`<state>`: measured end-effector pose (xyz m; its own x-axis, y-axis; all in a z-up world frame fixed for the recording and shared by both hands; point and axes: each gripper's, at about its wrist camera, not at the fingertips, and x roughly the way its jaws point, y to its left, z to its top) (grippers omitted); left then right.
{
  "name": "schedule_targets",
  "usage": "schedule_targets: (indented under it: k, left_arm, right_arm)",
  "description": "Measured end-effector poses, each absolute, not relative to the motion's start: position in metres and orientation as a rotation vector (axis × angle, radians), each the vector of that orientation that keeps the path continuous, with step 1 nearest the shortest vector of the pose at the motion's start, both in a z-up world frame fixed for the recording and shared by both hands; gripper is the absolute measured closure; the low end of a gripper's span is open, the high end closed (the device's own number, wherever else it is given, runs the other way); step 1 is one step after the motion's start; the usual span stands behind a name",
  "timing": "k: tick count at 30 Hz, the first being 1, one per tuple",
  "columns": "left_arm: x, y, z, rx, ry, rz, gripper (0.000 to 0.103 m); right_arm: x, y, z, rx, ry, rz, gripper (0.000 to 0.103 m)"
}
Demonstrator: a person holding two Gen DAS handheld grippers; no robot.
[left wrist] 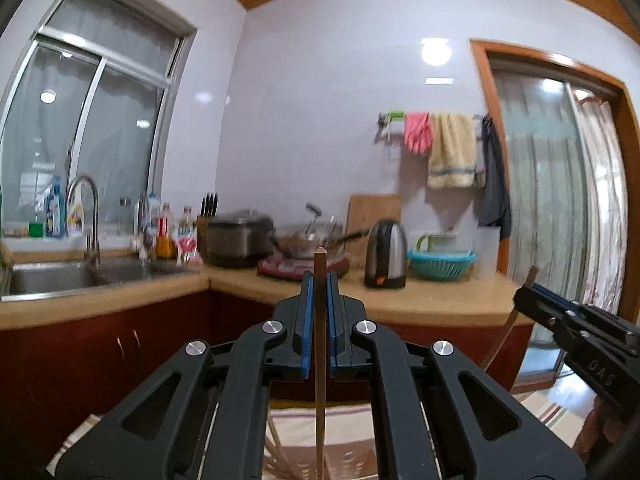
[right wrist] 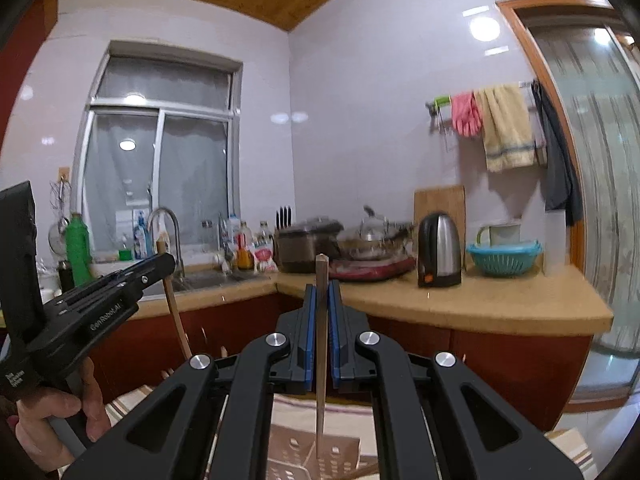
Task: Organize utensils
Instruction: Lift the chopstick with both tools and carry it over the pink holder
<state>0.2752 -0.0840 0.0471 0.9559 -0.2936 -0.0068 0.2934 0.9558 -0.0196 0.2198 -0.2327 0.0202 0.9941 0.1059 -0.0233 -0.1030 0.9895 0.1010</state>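
Observation:
My left gripper [left wrist: 319,280] is shut on a wooden chopstick [left wrist: 320,344] that stands upright between the blue pads, its lower end over a perforated utensil basket [left wrist: 352,460]. My right gripper [right wrist: 322,292] is shut on a second chopstick [right wrist: 321,360], also upright, its tip down in the beige basket [right wrist: 300,456]. Each gripper shows in the other's view: the right one at the right edge [left wrist: 524,300], the left one at the left [right wrist: 168,262], each with its stick.
A striped cloth [left wrist: 544,412] lies under the basket. Beyond are a kitchen counter [left wrist: 440,296] with a kettle [left wrist: 386,254], a teal colander [left wrist: 442,264], a wok on a cooker [left wrist: 304,244] and a sink [left wrist: 60,276]. Red cabinets stand below.

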Motion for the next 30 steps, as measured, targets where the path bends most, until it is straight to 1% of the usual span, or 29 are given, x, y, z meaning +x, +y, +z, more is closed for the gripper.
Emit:
schedule_targets:
  k: [3, 6, 11, 14, 24, 30]
  left_arm:
    - [0.287, -0.082, 0.032, -0.017, -0.017, -0.274, 0.096]
    - [0.292, -0.077, 0.034, -0.065, -0.016, -0.297, 0.096]
    - [0.28, -0.083, 0.05, -0.014, -0.103, -0.305, 0.096]
    - [0.282, -0.089, 0.049, 0.011, -0.11, -0.307, 0.096]
    - [0.311, -0.09, 0.015, -0.023, -0.057, -0.295, 0.096]
    - [0.325, -0.087, -0.011, -0.022, 0.009, -0.29, 0.096]
  right_arm:
    - [0.238, -0.235, 0.002, 0.108, 0.07, 0.097, 0.096]
    - [0.253, -0.238, -0.015, 0.119, 0.108, 0.086, 0.096]
    - [0.257, -0.242, -0.019, 0.13, 0.106, 0.081, 0.096]
    - [0.259, -0.242, -0.02, 0.134, 0.106, 0.085, 0.096]
    - [0.266, -0.241, -0.03, 0.127, 0.129, 0.083, 0.096]
    - [0.272, -0.238, -0.043, 0.129, 0.164, 0.093, 0.096]
